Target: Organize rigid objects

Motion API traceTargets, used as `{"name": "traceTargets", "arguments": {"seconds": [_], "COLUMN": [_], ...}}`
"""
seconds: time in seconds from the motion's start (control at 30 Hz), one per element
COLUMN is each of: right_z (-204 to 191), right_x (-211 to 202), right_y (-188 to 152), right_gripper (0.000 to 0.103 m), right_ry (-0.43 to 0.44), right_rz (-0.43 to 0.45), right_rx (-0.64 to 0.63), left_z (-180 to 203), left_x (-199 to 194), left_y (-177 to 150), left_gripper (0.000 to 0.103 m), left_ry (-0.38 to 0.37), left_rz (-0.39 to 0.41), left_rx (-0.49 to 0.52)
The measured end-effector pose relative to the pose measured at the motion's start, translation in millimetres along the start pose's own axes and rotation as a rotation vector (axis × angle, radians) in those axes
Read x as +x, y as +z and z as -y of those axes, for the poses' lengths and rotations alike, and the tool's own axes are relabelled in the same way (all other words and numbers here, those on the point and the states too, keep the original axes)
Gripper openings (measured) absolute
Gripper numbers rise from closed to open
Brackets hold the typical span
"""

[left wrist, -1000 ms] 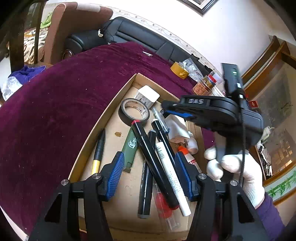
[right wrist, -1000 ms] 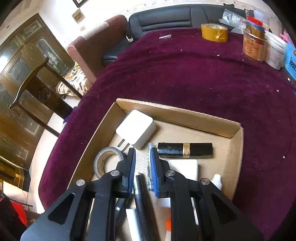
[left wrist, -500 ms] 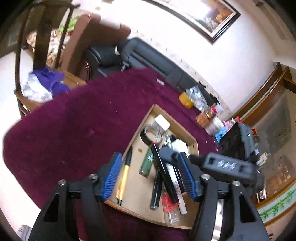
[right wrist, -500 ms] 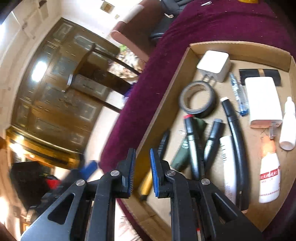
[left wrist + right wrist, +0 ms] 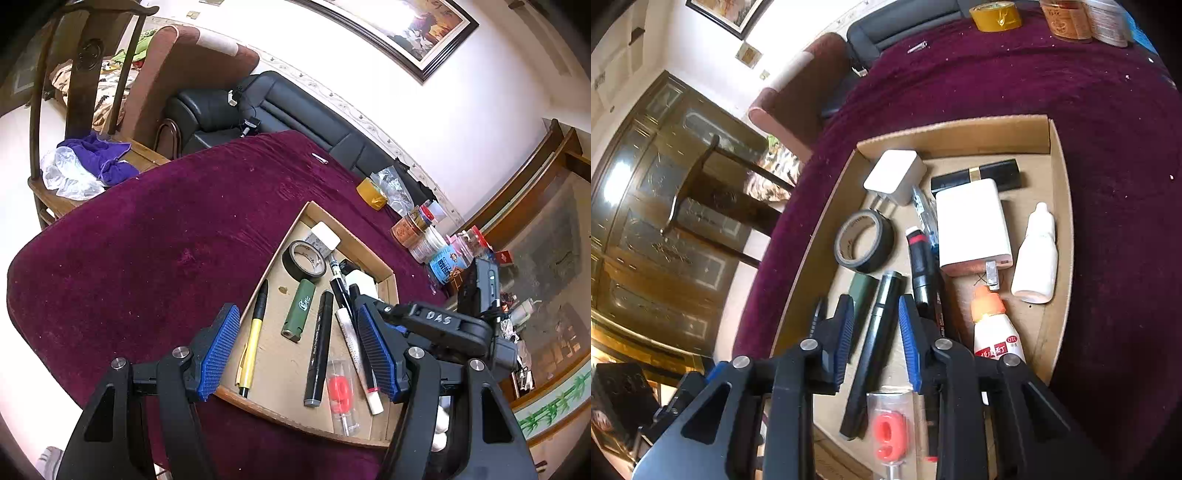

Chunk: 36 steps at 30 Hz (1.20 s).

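Observation:
An open cardboard box (image 5: pixel 290 236) lies on the purple table. It holds a yellow pen (image 5: pixel 253 347), a green lighter (image 5: pixel 301 308), a black marker (image 5: pixel 319 354), a black tape roll (image 5: pixel 304 258) and a white charger (image 5: pixel 325 236). My left gripper (image 5: pixel 299 350) hangs open above the box's near end with nothing between its pads. The right wrist view adds a white power bank (image 5: pixel 971 225), a dropper bottle (image 5: pixel 1036 254) and a glue bottle (image 5: pixel 993 332). My right gripper (image 5: pixel 877 317) hovers low over the black marker (image 5: pixel 875 332). Its jaws are opening, and the pads stand clear of the marker.
The purple table cloth (image 5: pixel 147 240) spreads bare to the left of the box. A yellow tape roll (image 5: pixel 371 188) and several jars (image 5: pixel 417 229) stand at the far edge. A wooden chair with a purple cloth (image 5: pixel 99 158) and a black sofa (image 5: pixel 221 110) lie beyond.
My left gripper pulled back and rose, and its jaws spread wider. My right gripper swung over the box's near end, and its shut jaws parted above the black marker.

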State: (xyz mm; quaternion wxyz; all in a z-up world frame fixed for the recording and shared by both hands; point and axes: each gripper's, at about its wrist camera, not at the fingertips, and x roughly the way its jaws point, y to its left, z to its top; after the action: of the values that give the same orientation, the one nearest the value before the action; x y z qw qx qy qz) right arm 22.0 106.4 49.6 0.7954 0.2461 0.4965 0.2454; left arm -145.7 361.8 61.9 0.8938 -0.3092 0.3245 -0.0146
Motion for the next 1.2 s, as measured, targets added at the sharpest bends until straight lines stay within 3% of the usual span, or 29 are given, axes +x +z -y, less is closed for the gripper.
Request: {"name": "traceTargets", "arguments": {"seconds": [0.13, 0.23, 0.27, 0.3, 0.33, 0.37, 0.47, 0.57, 0.67, 0.7, 0.73, 0.77, 0.8, 0.83, 0.9, 0.97, 1.0, 1.1, 1.2], "right_z": [-9, -19, -22, -22, -20, -15, -5, -11, -26, -32, -36, -37, -38, -35, -26, -14, -9, 0, -1], "right_x": [-14, -36, -43, -47, -48, -48, -50, -61, -89, -105, -117, -122, -128, -131, -131, -125, -122, -124, -125], "right_y": [-6, -16, -20, -23, -24, -24, -25, -33, -52, -65, -77, -85, -93, -100, -106, -108, -109, -117, -128], "right_gripper": [0.023, 0.023, 0.027, 0.043, 0.05, 0.053, 0.053, 0.053, 0.052, 0.056, 0.061, 0.084, 0.099, 0.103, 0.103, 0.103, 0.103, 0.103, 0.103], "right_ry": [-0.012, -0.075, -0.099, -0.121, -0.131, -0.12, -0.092, -0.112, -0.171, -0.216, -0.256, -0.286, -0.324, -0.36, -0.393, -0.435, -0.458, -0.481, -0.517], "right_rz": [0.031, 0.099, 0.12, 0.128, 0.124, 0.117, 0.1, 0.13, 0.247, 0.335, 0.398, 0.435, 0.475, 0.507, 0.512, 0.457, 0.437, 0.431, 0.464], "right_rx": [-0.051, -0.149, -0.181, -0.2, -0.199, -0.179, -0.137, -0.186, -0.27, -0.311, -0.34, -0.351, -0.349, -0.333, -0.304, -0.274, -0.259, -0.256, -0.301], "left_z": [6, 17, 22, 28, 32, 40, 50, 59, 75, 83, 89, 97, 100, 104, 110, 119, 122, 128, 126], "left_x": [-4, -15, -19, -24, -29, -34, -39, -48, -69, -81, -91, -105, -111, -116, -108, -82, -70, -43, -28], "left_y": [-1, -4, -5, -7, -8, -10, -14, -18, -26, -30, -34, -40, -45, -50, -50, -45, -46, -61, -70], "left_gripper": [0.061, 0.061, 0.061, 0.061, 0.063, 0.068, 0.069, 0.069, 0.069, 0.077, 0.088, 0.102, 0.102, 0.102, 0.102, 0.102, 0.102, 0.102, 0.102], "left_ry": [0.018, 0.052, 0.071, 0.091, 0.108, 0.121, 0.104, 0.147, 0.256, 0.299, 0.326, 0.338, 0.328, 0.306, 0.263, 0.247, 0.255, 0.368, 0.433], "left_rz": [0.02, 0.083, 0.114, 0.146, 0.173, 0.202, 0.212, 0.242, 0.37, 0.44, 0.494, 0.573, 0.617, 0.648, 0.585, 0.406, 0.354, 0.297, 0.244], "left_rx": [0.031, 0.083, 0.107, 0.132, 0.154, 0.181, 0.2, 0.238, 0.306, 0.327, 0.335, 0.339, 0.336, 0.323, 0.317, 0.359, 0.38, 0.428, 0.424]}}
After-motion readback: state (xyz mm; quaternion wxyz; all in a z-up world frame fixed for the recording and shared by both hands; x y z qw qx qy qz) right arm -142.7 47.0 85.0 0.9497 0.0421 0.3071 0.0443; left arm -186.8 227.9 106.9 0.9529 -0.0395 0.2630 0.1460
